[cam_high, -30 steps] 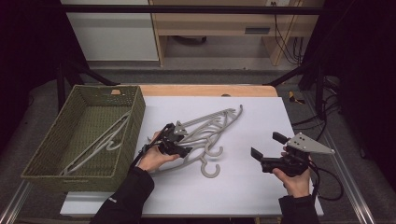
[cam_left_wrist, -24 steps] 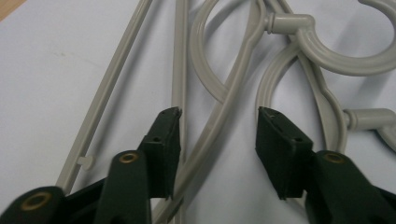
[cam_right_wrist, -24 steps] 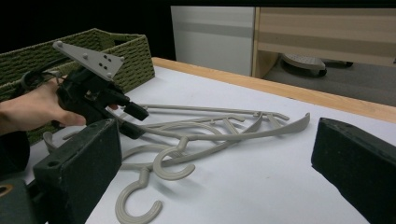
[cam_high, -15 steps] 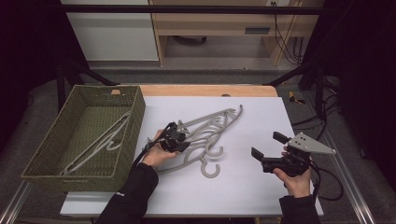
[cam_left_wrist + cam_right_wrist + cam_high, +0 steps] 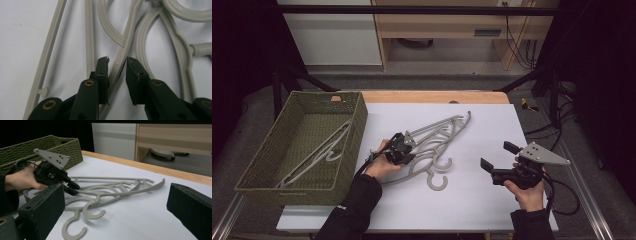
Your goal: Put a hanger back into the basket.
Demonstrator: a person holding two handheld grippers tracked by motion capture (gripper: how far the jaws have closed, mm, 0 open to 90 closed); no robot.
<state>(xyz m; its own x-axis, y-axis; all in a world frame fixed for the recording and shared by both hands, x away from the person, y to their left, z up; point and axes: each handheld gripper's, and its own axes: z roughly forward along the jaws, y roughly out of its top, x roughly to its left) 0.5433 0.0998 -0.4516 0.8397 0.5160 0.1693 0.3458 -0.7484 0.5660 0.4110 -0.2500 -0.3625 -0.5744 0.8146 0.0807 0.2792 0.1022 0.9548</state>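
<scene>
Since the earlier frames the left gripper (image 5: pixel 404 145) has crept a little forward into the pile of pale grey plastic clothes hangers (image 5: pixel 437 140), while the right gripper (image 5: pixel 501 161) has kept its place. Far to the left of both sets of jaws stands the olive-green woven rectangular basket (image 5: pixel 253 172), with one more grey plastic hanger (image 5: pixel 319 152) lying slantwise inside it. The left gripper's jaws are parted only narrowly, and in the left gripper view a slanted grey hanger bar (image 5: pixel 119 65) runs between them; it seems to touch the left jaw, though whether it is truly pinched cannot be told from this angle. Just outside the left jaw lies a straight bar with a small peg (image 5: pixel 43 91), and beyond the right jaw curve the shoulder arcs of the other hangers. The hangers rest on the white tabletop (image 5: pixel 482 125), overlapping, their two hooks (image 5: pixel 438 176) pointing toward the person. Well to the right of the pile, the right gripper is held in the person's right hand (image 5: pixel 527 195) just above the table, its jaws wide apart with nothing between them; through that gap the right gripper view looks across at the hangers and the left gripper (image 5: pixel 72 187).
</scene>
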